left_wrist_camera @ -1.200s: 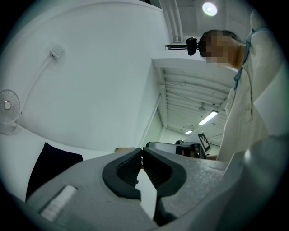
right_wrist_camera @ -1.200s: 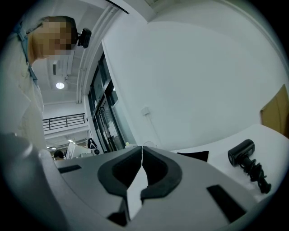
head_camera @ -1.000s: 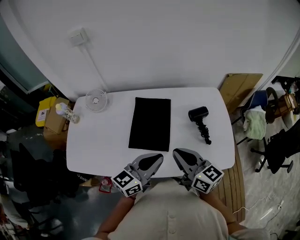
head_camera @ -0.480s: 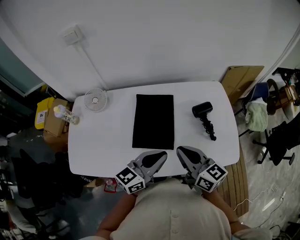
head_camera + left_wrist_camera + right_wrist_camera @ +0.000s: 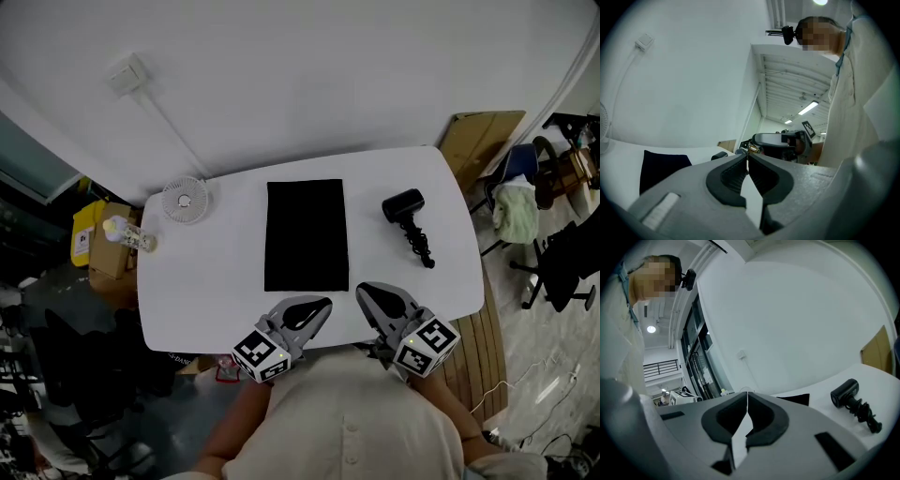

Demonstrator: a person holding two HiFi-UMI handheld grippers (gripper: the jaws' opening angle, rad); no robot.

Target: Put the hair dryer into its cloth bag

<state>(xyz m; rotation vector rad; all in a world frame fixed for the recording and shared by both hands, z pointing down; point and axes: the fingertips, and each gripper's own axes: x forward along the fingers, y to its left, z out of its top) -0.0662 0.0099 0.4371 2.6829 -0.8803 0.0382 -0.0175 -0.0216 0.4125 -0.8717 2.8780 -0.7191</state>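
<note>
In the head view a white table (image 5: 216,272) with rounded corners stands against a pale wall. The cloth bag (image 5: 307,235), a flat black rectangle, lies in the middle with its long sides running near to far; its far edge sits just short of the table's far edge and its near edge stops a little before the near edge. The hair dryer (image 5: 405,208) lies to the right of the bag, apart from it, head toward the far side and handle with bundled cord trailing near-right, with bare top between it and the right edge. A small fan (image 5: 185,200) stands at the far left corner, and a wide bare stretch separates it from the bag. The left gripper (image 5: 323,303) and right gripper (image 5: 362,290) hang side by side over the near edge, just in front of the bag's near corners

In the left gripper view the jaws are pressed together tip to tip around nothing. The bag (image 5: 661,166) shows dark at the left, the dryer (image 5: 719,155) small beyond it, and the other gripper (image 5: 778,143) close at the right

In the right gripper view the jaws likewise meet, closed on themselves. The dryer (image 5: 848,394) lies to the right on open white top, the bag's corner (image 5: 794,399) just past the jaws
</note>
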